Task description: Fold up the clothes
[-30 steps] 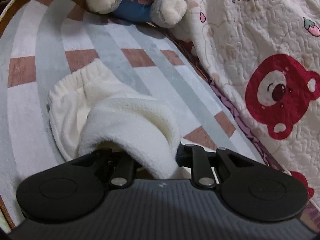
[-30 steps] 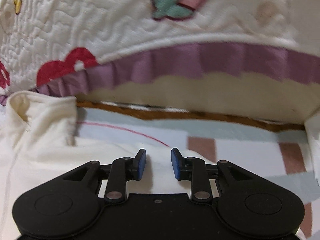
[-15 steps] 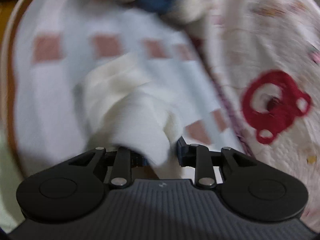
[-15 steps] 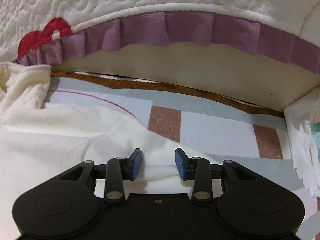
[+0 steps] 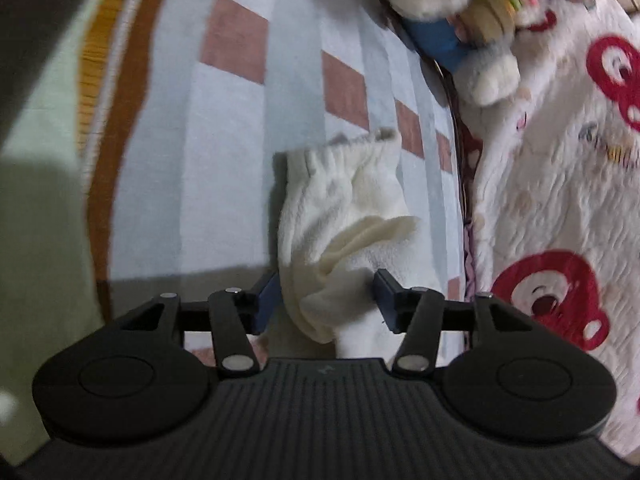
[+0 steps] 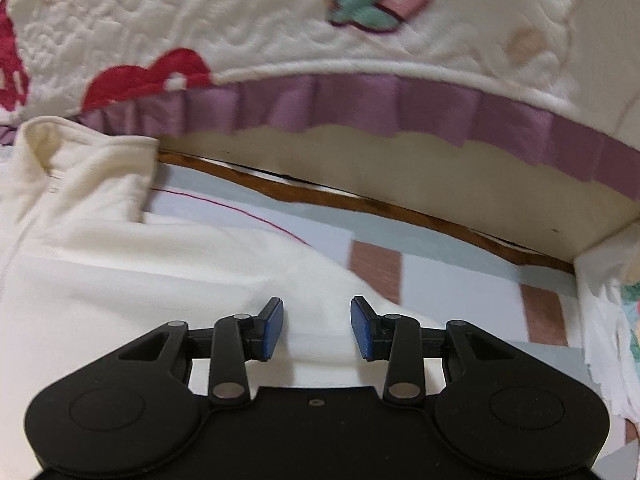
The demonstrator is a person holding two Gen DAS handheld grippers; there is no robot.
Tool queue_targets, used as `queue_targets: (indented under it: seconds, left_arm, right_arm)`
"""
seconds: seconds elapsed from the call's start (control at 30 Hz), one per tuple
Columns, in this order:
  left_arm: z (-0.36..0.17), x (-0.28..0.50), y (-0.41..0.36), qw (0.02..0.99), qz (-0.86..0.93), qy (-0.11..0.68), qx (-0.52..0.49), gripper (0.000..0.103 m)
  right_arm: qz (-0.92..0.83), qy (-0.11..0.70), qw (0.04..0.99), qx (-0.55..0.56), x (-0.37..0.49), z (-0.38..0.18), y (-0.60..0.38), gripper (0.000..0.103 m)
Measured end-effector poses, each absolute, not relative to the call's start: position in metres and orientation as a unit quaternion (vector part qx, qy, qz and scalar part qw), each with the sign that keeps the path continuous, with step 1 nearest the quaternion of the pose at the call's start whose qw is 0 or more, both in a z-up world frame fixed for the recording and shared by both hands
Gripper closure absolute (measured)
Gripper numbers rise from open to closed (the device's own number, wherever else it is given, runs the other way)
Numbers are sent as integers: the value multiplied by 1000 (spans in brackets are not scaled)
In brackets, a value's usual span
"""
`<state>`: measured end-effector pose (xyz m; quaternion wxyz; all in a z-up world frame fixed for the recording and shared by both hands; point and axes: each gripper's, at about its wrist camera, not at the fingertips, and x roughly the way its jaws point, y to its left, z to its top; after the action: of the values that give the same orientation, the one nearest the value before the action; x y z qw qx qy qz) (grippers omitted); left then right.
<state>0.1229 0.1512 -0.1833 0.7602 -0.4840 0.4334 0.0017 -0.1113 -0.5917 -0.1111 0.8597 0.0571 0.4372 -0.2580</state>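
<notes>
Your left gripper (image 5: 326, 296) has its two blue fingers (image 5: 269, 297) spread wide, with the cream sleeve (image 5: 340, 216) lying loose between them; the left one touches the cloth, the right one stands a little off it. Your right gripper (image 6: 317, 328) also has its fingers (image 6: 272, 330) spread apart, and they hang just over the body of the cream fleece top (image 6: 120, 272), gripping nothing.

You have one piece of clothing to fold, the fleece top. You can see one sleeve with a gathered cuff (image 5: 344, 152) and one collar (image 6: 72, 148). The top lies on the rug (image 5: 224, 160), which has blue, white and brown squares. The sleeve runs along near the rug's edge beside the bed, with the cuff at the far end.

Around you there is one quilt (image 5: 552, 208) with red bears and a purple frill (image 6: 360, 108); it hangs over the rug's edge, just behind the collar. One stuffed toy (image 5: 452, 12) sits at the far end of the rug, against the quilt. A white frilly cloth (image 6: 600, 320) sits at the rug's right edge.

A second ago your left fingers were pinching the sleeve. Now they have let go, and the sleeve lies longer and straighter. Your right fingers have opened wider than before and are over the same part of the top.
</notes>
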Motion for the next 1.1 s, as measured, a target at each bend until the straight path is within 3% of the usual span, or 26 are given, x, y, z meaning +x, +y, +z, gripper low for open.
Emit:
queue_targets:
  seconds: [0.17,0.2,0.23,0.37,0.43,0.53,0.73,0.97,1.1]
  left_arm:
    - [-179,145,144,807,-2,378,-455,43]
    - [-171,148,143,823,-5,362,-438,57]
    - [-163,151,142,839,-7,346,-420,95]
    - [-130,163,137,894,-17,281,-348,98]
    - [-91,145,147,936,16,179,-303,97]
    - [-72,134,171,946,74,151,-276,98]
    - [-111,149,194,925,189,254,-208,97]
    - [-101,156,178,933,221,233,-161,97]
    - [-104,152,193,904,247,281,-208,83]
  right_arm:
    - [-238,431,868,61,-106,-111,-570,61]
    - [-230,430,871,61,-106,-110,-564,61]
    - [-222,430,873,61,-106,-109,-558,61]
    - [-182,432,881,56,-105,-100,-535,61]
    - [-164,431,885,59,-105,-96,-525,61]
    - [-130,430,891,66,-104,-94,-506,61]
    - [-56,452,888,61,-90,-106,-452,61]
    - [28,457,886,72,-86,-104,-396,61]
    - [59,464,881,61,-92,-101,-379,60]
